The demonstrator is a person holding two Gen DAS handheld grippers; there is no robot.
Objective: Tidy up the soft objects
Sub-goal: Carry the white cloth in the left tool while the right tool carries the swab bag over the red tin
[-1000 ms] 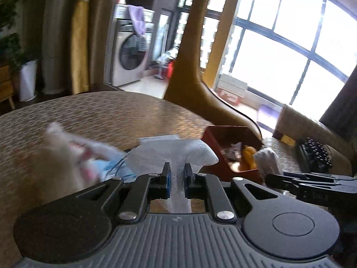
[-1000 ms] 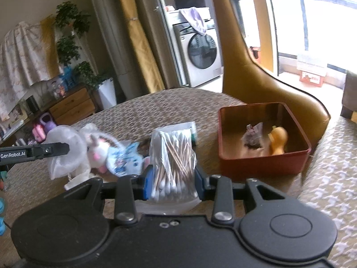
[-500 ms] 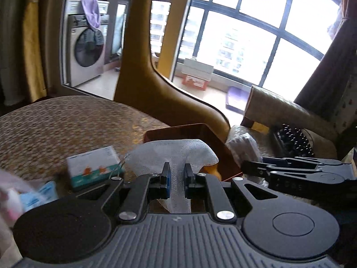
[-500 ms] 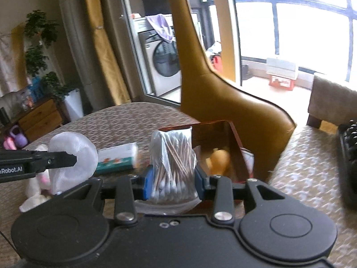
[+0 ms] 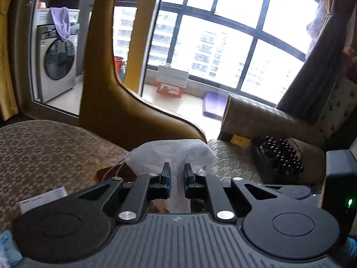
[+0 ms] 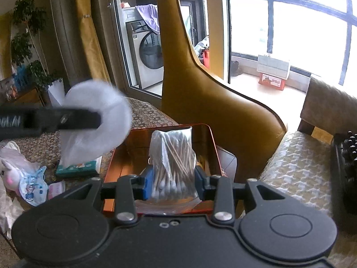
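Plastic bag of cotton swabs [image 6: 173, 167] between right fingers [image 6: 148, 184]

No legible text anywhere. White lettering on red box [image 5: 170, 88] by window [image 5: 223, 44]: blurred, unreadable. White marks on left gripper [image 6: 98, 120] arm: smeared. Print on green packet [image 6: 78, 167]: too small.

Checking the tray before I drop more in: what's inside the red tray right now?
Bare tray floor shows at left. The bag of cotton swabs in the right gripper covers the rest, so other contents can't be seen.
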